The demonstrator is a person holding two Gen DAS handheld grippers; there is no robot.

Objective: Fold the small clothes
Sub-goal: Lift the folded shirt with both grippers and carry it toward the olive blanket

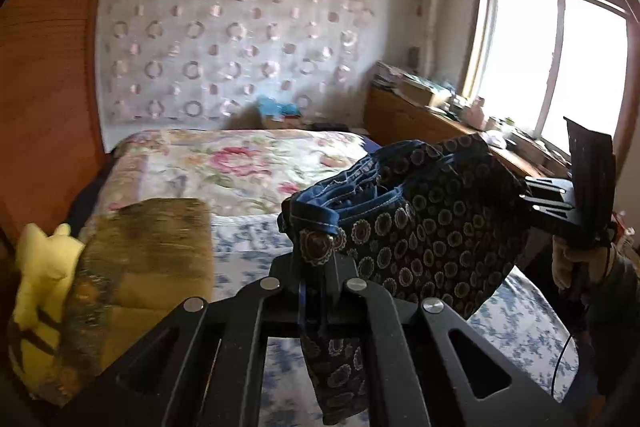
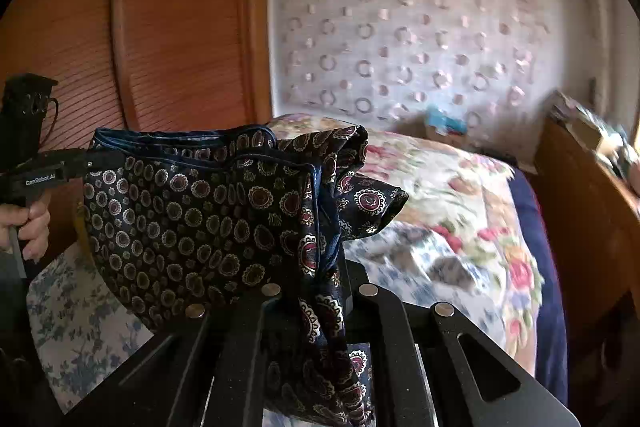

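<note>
the patterned shorts (image 1: 432,223) look light, limp and silky, likely slippery; both the left tool (image 1: 316,267) and right tool (image 2: 320,279) are clamped on the waistband corners, the firmest hold.

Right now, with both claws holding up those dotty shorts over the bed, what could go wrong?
1. Each claw, left claw and right claw, pinches only a bunched bit of the patterned shorts, so slippery cloth might slide out and drop onto the bed.
2. The shorts hang crumpled between them, so laying them down now could fold in wrinkles.
3. The yellow plush toy and brown cushion sit close by and might crowd the folding spot.
</note>
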